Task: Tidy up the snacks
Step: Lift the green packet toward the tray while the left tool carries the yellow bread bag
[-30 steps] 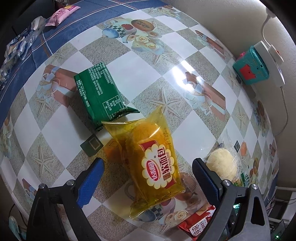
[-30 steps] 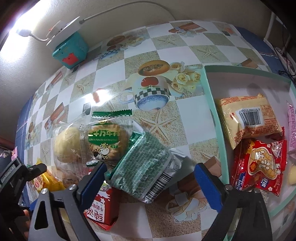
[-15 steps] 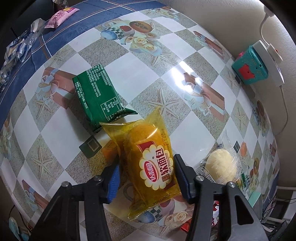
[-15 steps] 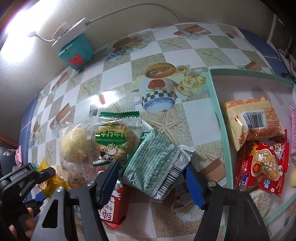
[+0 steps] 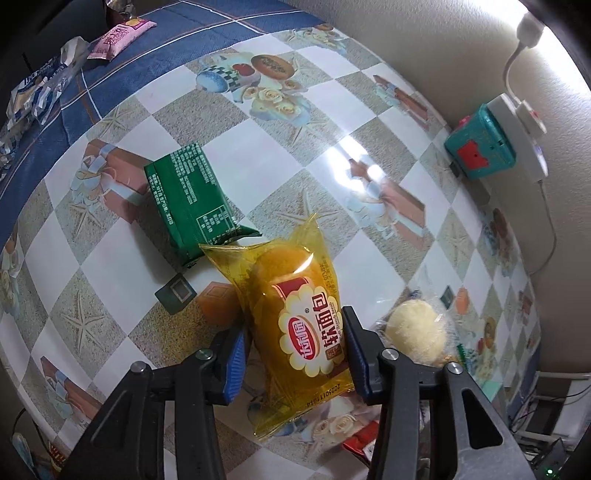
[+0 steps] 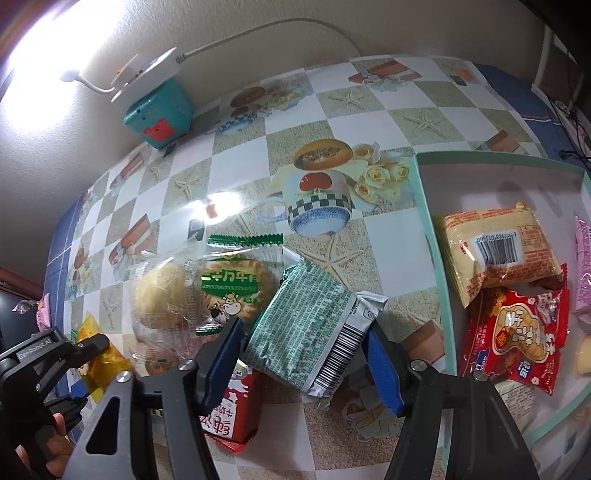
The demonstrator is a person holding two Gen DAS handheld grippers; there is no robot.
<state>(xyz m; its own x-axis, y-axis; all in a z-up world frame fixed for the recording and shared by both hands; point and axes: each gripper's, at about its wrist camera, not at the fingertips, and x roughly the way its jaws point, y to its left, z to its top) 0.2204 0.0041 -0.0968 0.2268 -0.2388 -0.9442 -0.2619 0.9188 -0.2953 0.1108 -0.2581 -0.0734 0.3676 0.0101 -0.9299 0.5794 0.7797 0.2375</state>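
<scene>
Left wrist view: left gripper [image 5: 293, 356] pointed steeply down, jaws closing on the yellow bread packet [image 5: 295, 325], blue pads [image 5: 233, 363] pressed against both of its sides. The packet's far sealed edge overlapped the near corner of the dark green packet [image 5: 190, 206], which lay flat on the checked tablecloth [image 5: 122, 258]. Open cloth stretched left and ahead of the green packet, up to the blue border [image 5: 155, 66] at the far edge, where a pink packet [image 5: 122, 35] and crumpled wrappers [image 5: 40, 88] lay well apart. A pale bun in clear wrap [image 5: 415, 334] sat just beside the right finger. The teal box [image 5: 480, 147] stood against the wall at the right edge, with bare cloth between it and the snacks.

Right wrist view: right gripper [image 6: 304, 360] was about half wide, jaws closing around the green-and-silver packet [image 6: 314, 328]; both pads looked to touch its edges. The packet lay tilted over a red milk carton [image 6: 232, 410] and against a round cookie in clear wrap [image 6: 229, 288]. The teal-rimmed tray [image 6: 430, 236] lay just right of the gripper, its near rim close to the right finger. Inside it lay an orange packet [image 6: 495, 251] and a red packet [image 6: 521, 332]; the tray's far half was bare. Open cloth lay ahead toward the wall. The left gripper showed at the lower left edge.
</scene>
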